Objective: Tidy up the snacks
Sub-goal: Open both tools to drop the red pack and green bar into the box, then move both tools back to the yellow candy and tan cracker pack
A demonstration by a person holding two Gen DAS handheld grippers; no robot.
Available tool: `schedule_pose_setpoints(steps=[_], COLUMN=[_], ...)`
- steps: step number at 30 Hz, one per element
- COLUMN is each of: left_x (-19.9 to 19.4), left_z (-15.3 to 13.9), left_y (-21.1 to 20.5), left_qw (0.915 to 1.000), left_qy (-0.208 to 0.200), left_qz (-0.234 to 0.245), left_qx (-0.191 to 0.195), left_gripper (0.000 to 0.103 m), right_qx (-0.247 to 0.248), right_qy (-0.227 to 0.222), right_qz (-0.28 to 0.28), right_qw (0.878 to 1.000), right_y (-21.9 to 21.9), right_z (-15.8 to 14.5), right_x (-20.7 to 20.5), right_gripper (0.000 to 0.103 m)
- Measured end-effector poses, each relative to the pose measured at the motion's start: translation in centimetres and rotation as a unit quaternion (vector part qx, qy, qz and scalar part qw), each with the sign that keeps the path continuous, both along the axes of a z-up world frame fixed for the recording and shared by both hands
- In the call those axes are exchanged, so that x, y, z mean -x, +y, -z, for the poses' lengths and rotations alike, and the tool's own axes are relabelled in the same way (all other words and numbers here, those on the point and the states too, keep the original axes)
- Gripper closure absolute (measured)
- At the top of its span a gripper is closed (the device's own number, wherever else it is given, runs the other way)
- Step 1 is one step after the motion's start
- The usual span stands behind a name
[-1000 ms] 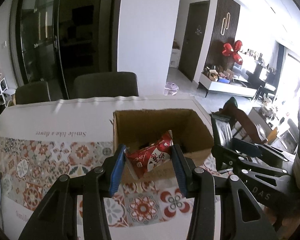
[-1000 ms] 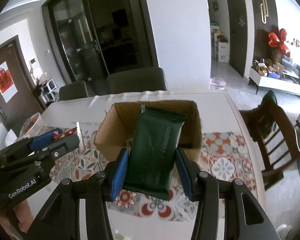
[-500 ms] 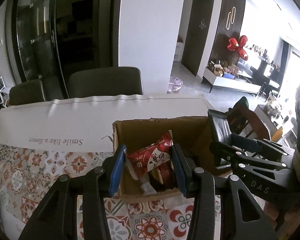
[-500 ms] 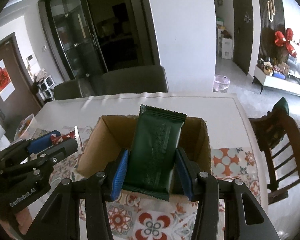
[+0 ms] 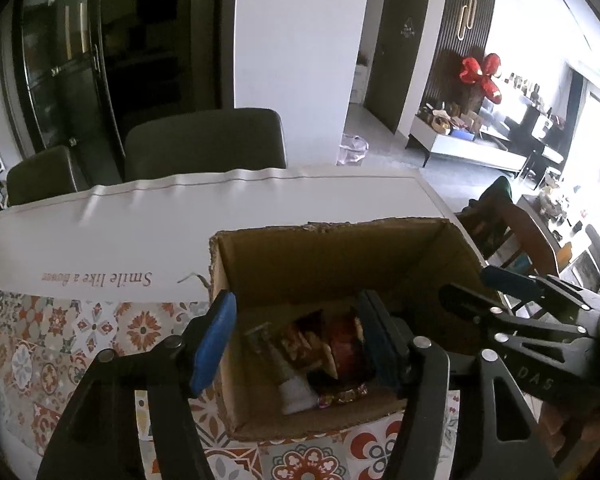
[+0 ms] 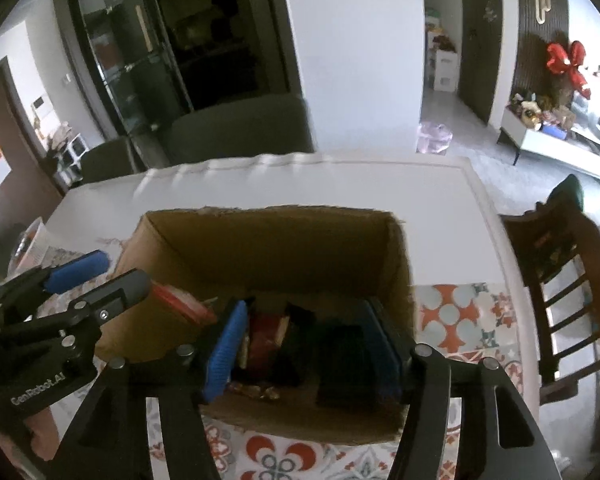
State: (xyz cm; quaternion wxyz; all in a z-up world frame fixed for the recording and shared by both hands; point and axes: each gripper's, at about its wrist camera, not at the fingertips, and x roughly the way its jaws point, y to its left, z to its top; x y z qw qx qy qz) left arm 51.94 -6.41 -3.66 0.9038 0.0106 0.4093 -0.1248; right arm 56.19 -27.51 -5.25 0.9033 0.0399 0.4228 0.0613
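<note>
Left wrist view. The cardboard box (image 5: 340,264) stands open-topped on the desk (image 5: 180,236), on a tiled-pattern cloth (image 5: 60,344). The left gripper (image 5: 296,340) hangs over the box's near-left part; its jaws have just been opening and now stand apart with nothing clamped, the blue pads touching no packet. Below them, on the box floor, lie the snack packets: a red packet (image 5: 346,344) at the 3 o'clock side, a brown printed packet (image 5: 304,340) beside it, and a pale-ended wrapper (image 5: 288,380) whose long axis runs from 11 o'clock to 5 o'clock. Print on these packets is too small to read. The white border of the cloth bears the line "Smile like a flower", seen upside down. The right gripper (image 5: 476,284) enters at 3 o'clock, its body lettered "DAS".

Right wrist view. The right gripper (image 6: 308,344) is over the box's (image 6: 276,248) near-right part; its jaws have likewise just been opening and hold nothing. The dark green packet (image 6: 340,364) lies in the box under them, its long axis running roughly 12 to 6 o'clock; whether it touches the right pad cannot be told in the shadow. A red packet (image 6: 266,332) lies at its 9 o'clock. The left gripper (image 6: 104,268) at 9 o'clock carries the marking "GenRobot.AI".
</note>
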Motion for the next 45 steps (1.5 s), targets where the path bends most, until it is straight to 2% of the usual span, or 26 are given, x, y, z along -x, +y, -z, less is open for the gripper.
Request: schedule_pose_setpoints(steps=[6,14,15,17,24,33,35,45], left_x=[2.3,7.7,8.4,10.0,14.5,19.4,20.2,23.3], left_z=[-1.5,-4.0,-4.3,-4.7,-5.0,-3.3,-2.5,1.6], left_y=[0.5,1.4,1.4,1.5,1.3,1.8,1.9,1.7], left_qw=[0.9998,0.9995,0.9994,0.9991,0.9973,0.9952,0.9945,0.9853], left_qy=[-0.015,-0.028,-0.03,-0.033,-0.041,-0.01,0.001,0.057], left_qz=[-0.003,0.012,0.017,0.027,0.06,0.097,0.104,0.155], left_qx=[-0.009,0.003,0.005,0.006,-0.005,-0.009,-0.012,-0.041], left_gripper=[0.04,0.04,0.04,0.04,0.037,0.033,0.033,0.033], right_qx=[0.011,0.012,0.011,0.012,0.023,0.033,0.033,0.03], right_qy=[-0.018,-0.056,-0.059,-0.068,-0.079,-0.05,-0.034,0.039], right_qz=[0.013,0.026,0.026,0.032,0.046,0.061,0.067,0.106], right_qw=[1.0,0.998,0.998,0.997,0.996,0.996,0.997,0.993], right_y=[-0.2,-0.2,-0.2,-0.2,0.0,0.7,0.8,0.8], right_z=[-1.4,-4.7,-5.0,-5.6,-6.5,-5.0,-4.1,0.4], right_x=[1.7,7.0,7.7,9.2,14.7,20.2,21.4,26.0], right_gripper=[0.042,0.042,0.041,0.031,0.031,0.031,0.024,0.024])
